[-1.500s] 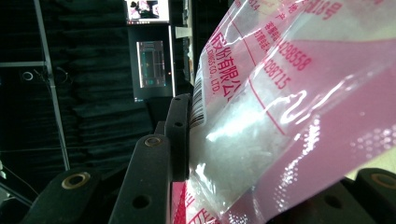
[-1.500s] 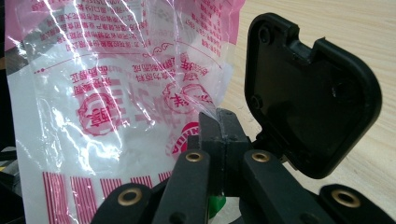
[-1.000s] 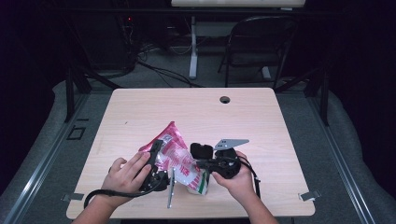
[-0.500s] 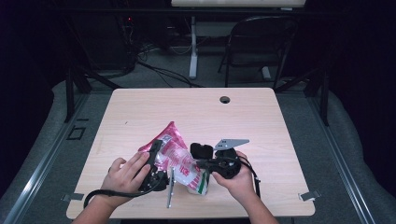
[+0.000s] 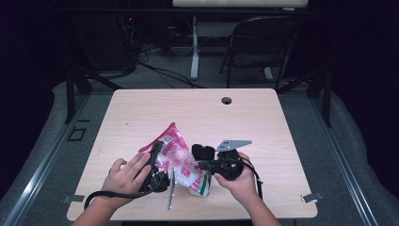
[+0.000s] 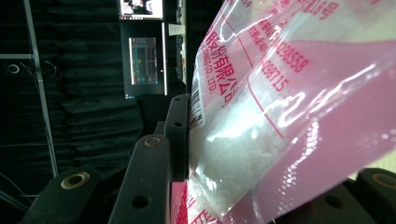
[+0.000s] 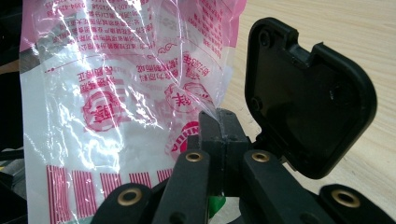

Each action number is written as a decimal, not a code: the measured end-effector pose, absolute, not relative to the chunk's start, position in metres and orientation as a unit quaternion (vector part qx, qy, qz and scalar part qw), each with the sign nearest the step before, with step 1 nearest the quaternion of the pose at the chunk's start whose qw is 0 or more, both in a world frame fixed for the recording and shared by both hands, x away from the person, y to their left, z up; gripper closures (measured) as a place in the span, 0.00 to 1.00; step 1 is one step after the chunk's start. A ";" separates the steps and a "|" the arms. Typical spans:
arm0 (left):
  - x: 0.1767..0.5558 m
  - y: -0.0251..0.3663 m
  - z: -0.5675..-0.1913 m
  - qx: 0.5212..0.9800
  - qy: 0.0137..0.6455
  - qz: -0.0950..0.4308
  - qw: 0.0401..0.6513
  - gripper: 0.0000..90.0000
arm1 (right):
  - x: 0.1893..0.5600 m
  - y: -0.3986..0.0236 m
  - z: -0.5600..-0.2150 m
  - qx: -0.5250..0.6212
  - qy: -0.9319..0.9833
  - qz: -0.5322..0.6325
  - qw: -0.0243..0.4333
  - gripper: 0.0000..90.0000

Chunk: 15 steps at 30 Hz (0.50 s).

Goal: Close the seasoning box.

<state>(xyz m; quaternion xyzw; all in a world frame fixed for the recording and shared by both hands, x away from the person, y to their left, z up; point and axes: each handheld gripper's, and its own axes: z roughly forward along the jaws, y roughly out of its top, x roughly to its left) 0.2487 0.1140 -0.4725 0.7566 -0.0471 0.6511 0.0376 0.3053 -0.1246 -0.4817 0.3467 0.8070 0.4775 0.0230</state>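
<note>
A pink and clear plastic bag with red print and white powder inside hangs just above the wooden table, held between both hands. My left gripper grips its left side; in the left gripper view the bag bulges between the jaws and the left finger presses on it. My right gripper is shut on the bag's right edge. In the right gripper view the closed tips pinch the clear film of the bag.
A black rounded plastic piece stands close to the right of the right jaws, also in the high view. The table has a cable hole at the back. A folding chair stands behind the table.
</note>
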 end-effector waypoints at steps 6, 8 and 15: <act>0.249 0.112 -0.471 0.755 -0.051 0.653 0.040 0.77 | 0.306 -0.125 -0.483 0.348 0.807 0.477 0.021 1.00; 0.249 0.112 -0.470 0.754 -0.053 0.653 0.039 0.77 | 0.306 -0.125 -0.483 0.348 0.806 0.478 0.020 1.00; 0.248 0.111 -0.468 0.751 -0.055 0.656 0.040 0.77 | 0.306 -0.124 -0.484 0.349 0.807 0.476 0.018 1.00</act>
